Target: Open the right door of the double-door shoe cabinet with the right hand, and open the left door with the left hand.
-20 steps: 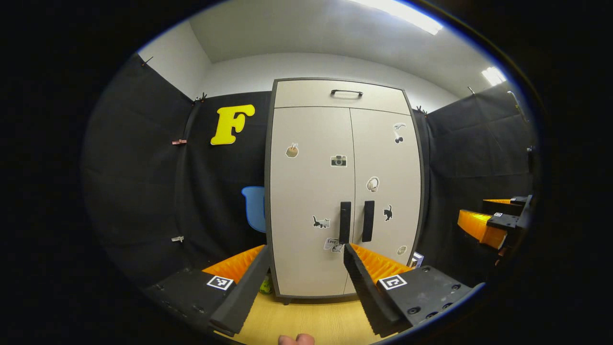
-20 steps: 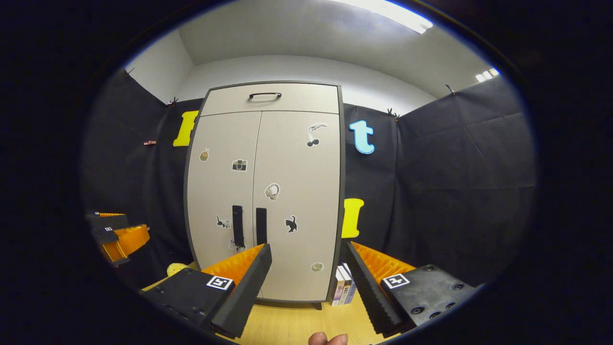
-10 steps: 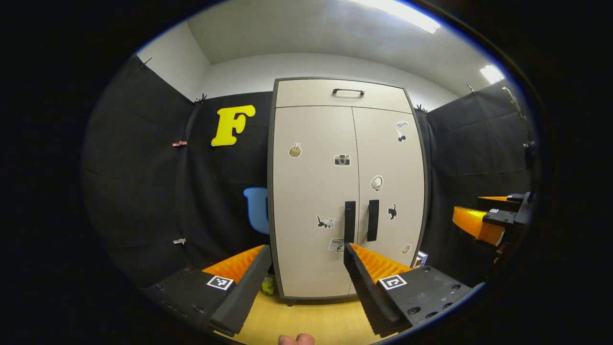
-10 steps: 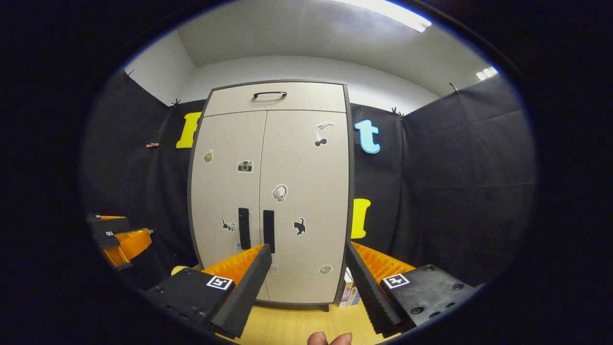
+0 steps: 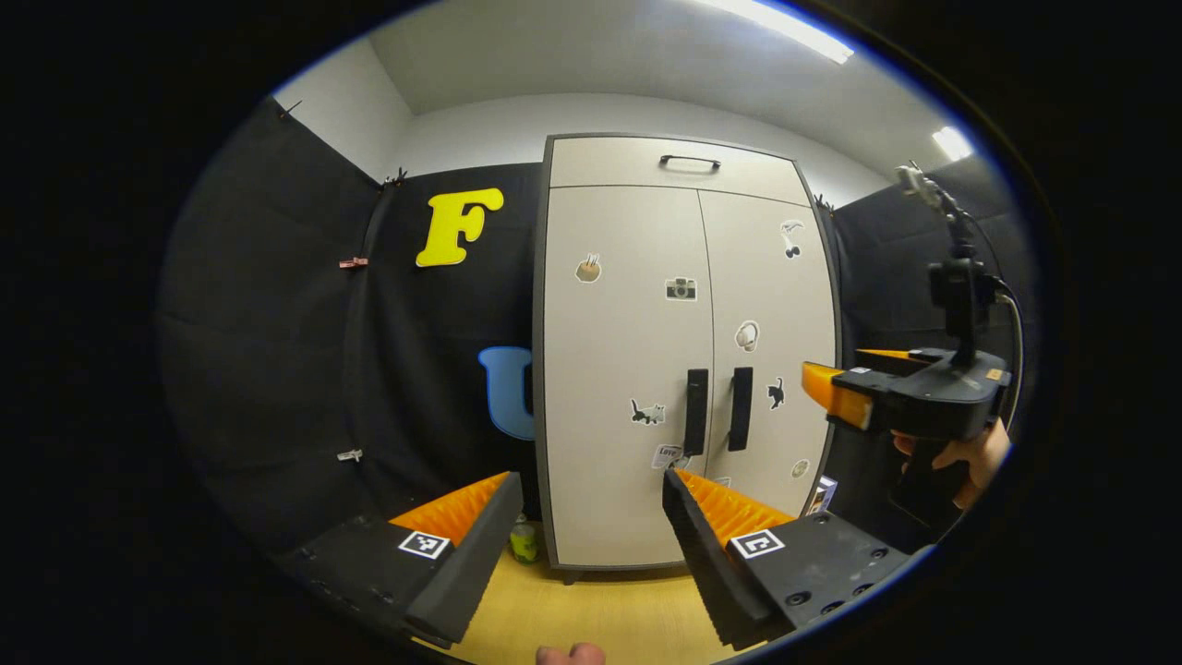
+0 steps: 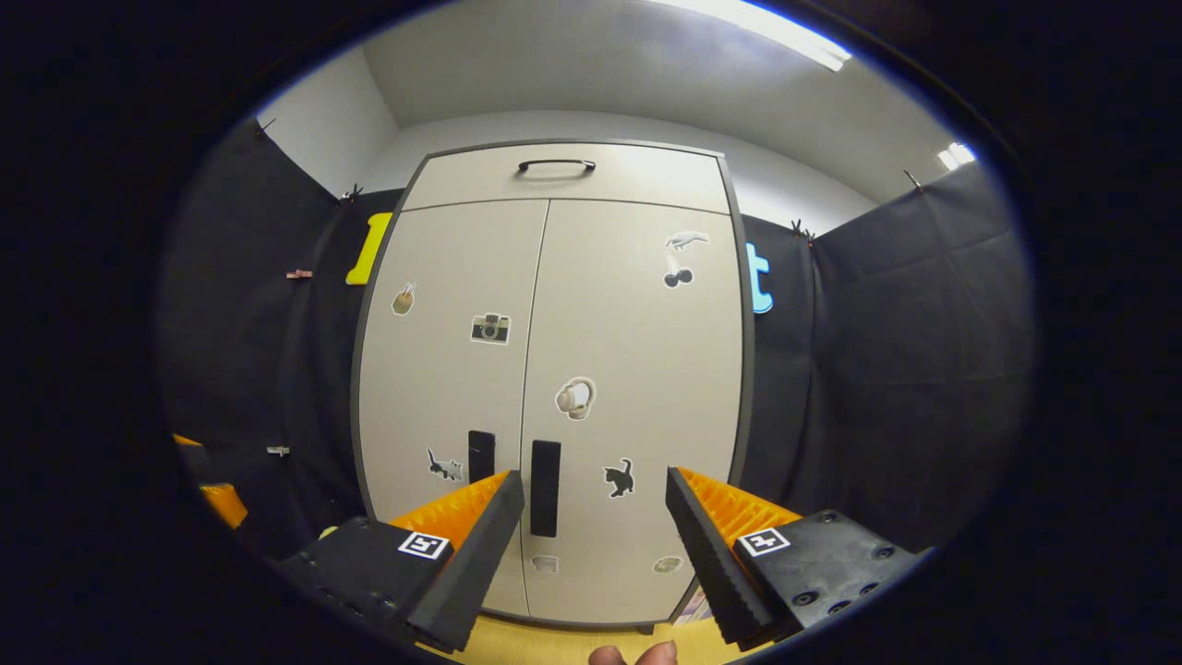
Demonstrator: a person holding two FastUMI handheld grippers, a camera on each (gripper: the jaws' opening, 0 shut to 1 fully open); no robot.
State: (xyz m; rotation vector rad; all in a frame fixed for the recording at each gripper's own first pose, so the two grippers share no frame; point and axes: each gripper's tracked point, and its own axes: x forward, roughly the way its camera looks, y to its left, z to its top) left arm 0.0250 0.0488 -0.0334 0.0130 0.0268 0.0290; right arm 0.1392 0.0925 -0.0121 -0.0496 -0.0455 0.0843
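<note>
The beige double-door shoe cabinet (image 5: 637, 351) stands against the booth wall with both doors shut. Two dark vertical handles sit side by side at the middle seam: the left door handle (image 5: 695, 412) and the right door handle (image 5: 739, 409). My left gripper (image 5: 586, 488) is open and empty, some way back from the left door. My right gripper (image 6: 596, 485) is open, closer to the cabinet (image 6: 637, 369), with the right door handle (image 6: 545, 488) just right of its left finger and the left door handle (image 6: 480, 456) beside it. In the left gripper view the right gripper (image 5: 826, 379) hovers by the cabinet's right edge, held by a hand (image 5: 960, 457).
A top drawer with a dark handle (image 5: 690, 163) sits above the doors. A small green object (image 5: 524, 545) lies at the cabinet's left foot, and books (image 5: 820, 494) stand at its right foot. The wooden floor (image 5: 600, 614) runs in front. Stickers dot both doors.
My right gripper has moved forward and up toward the cabinet, so the right handle looms larger between its fingers. My left gripper has drifted slightly left; both stay open.
</note>
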